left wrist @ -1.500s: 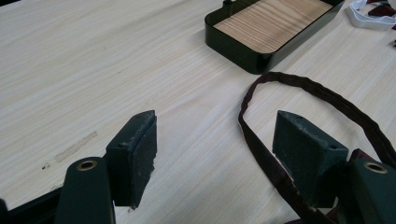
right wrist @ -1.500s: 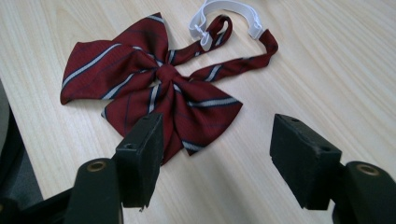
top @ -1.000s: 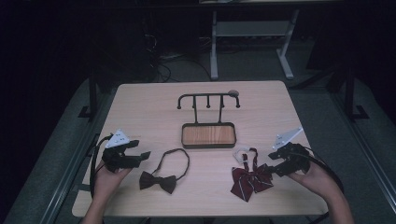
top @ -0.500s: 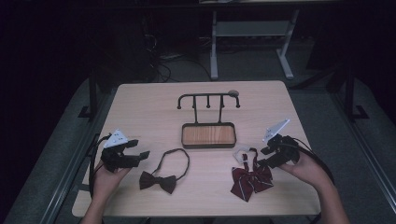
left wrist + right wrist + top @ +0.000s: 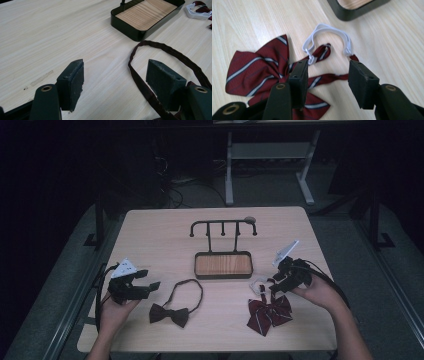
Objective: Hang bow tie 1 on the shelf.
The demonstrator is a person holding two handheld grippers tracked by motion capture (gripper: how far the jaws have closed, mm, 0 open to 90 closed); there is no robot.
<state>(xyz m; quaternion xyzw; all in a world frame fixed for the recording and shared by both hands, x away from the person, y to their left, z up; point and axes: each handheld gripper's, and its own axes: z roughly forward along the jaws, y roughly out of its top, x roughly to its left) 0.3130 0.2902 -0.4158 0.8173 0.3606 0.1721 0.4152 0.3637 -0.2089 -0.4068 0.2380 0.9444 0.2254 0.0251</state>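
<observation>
Counter (image 5: pixel 150 235): pale wood grain, one, in a dark room with a grey floor. Stand (image 5: pixel 223 265): one, black rail over a wood-floored tray, at centre. Bow ties: two. Dark brown bow tie (image 5: pixel 170 314) near the left gripper (image 5: pixel 156 285), whose jaws stand wide apart, holding nothing, the strap loop passing by one jaw. Striped red bow tie (image 5: pixel 269 313) with white elastic strap (image 5: pixel 325 28) at the right gripper (image 5: pixel 327 75); its jaws, just closing, are partly open over the red band, pads not pressing.

Striped bow tie (image 5: pixel 259 72) partly behind jaw
</observation>
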